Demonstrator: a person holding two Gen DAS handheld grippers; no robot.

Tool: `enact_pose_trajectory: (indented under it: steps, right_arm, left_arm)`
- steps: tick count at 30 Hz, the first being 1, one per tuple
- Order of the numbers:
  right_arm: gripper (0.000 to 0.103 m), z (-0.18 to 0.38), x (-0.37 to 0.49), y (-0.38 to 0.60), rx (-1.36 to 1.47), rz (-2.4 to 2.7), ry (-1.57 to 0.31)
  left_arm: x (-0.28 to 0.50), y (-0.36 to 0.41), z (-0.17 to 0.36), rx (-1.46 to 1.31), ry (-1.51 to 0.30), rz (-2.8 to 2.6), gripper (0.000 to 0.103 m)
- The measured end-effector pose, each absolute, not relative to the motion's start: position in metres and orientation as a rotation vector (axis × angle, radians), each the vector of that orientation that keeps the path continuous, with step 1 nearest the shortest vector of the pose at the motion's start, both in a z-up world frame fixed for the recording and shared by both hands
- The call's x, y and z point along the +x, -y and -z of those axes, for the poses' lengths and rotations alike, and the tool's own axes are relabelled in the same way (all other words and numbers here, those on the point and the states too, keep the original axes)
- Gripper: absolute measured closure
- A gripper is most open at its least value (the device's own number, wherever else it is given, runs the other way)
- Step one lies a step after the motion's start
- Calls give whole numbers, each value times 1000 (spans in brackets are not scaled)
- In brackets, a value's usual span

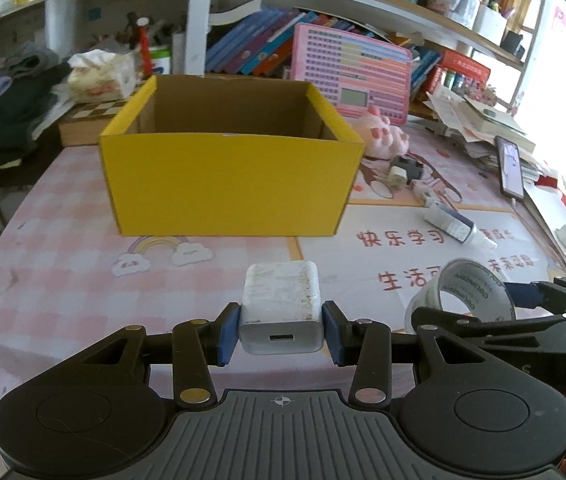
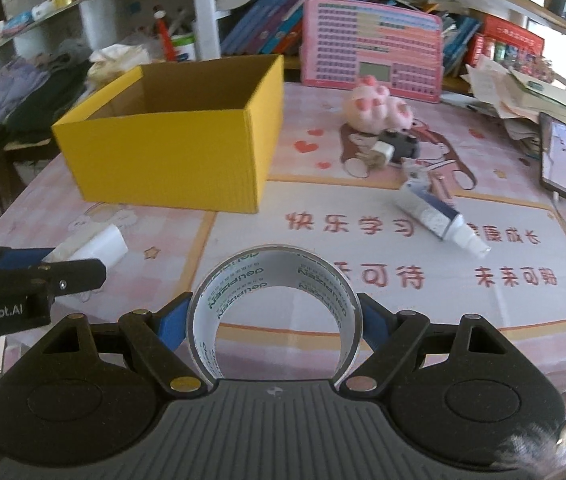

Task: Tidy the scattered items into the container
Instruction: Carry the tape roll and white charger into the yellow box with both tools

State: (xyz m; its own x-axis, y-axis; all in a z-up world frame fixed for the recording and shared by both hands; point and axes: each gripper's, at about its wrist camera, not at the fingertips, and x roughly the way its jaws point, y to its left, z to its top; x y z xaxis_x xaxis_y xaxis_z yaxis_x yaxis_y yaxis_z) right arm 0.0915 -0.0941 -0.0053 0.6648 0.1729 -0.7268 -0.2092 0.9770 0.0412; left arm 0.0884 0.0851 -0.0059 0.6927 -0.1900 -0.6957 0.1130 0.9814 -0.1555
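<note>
Presently both claws are loaded. The left claw (image 1: 281, 330) is clenched on a scuffed white square USB charger block (image 1: 281, 312), pads against its two sides, socket face toward the camera. The right claw (image 2: 275, 322) grips a roll of clear printed packing tape (image 2: 273, 304) across its outer rim. The open yellow corrugated cardboard box (image 1: 227, 180) stands ahead on the pink-checked desk (image 1: 63, 248), apparently empty as far as its interior shows. A white and blue squeeze tube (image 2: 433, 212) remains on the desk, well apart from the box. Recommended: carry each load above the near wall, centre it over the opening, release low, one claw at a time to avoid collision.
</note>
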Motion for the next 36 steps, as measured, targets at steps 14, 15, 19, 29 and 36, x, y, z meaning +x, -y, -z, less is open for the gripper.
enact_pose_trajectory:
  steps: [14,15,19,29,36]
  right_arm:
    - [20,14,95,54,-88,-319,-849]
    - [20,14,95,51,-93,-328,-845]
    - [20,11,99,39,-111,-364,-832]
    - [20,-6,110,28,-133,-413,-732]
    - [20,-36,139,23,-168,-467,-602]
  left_arm:
    - [77,-115,10,-116,-801,105,61]
    - [77,-118,10,-120,-798,95,61]
    - [77,-130,7,-133,-786,62,61]
    - [86,-139,-10,-161,-720,42,61]
    - [111,-139,-37,-153,-636,58,61]
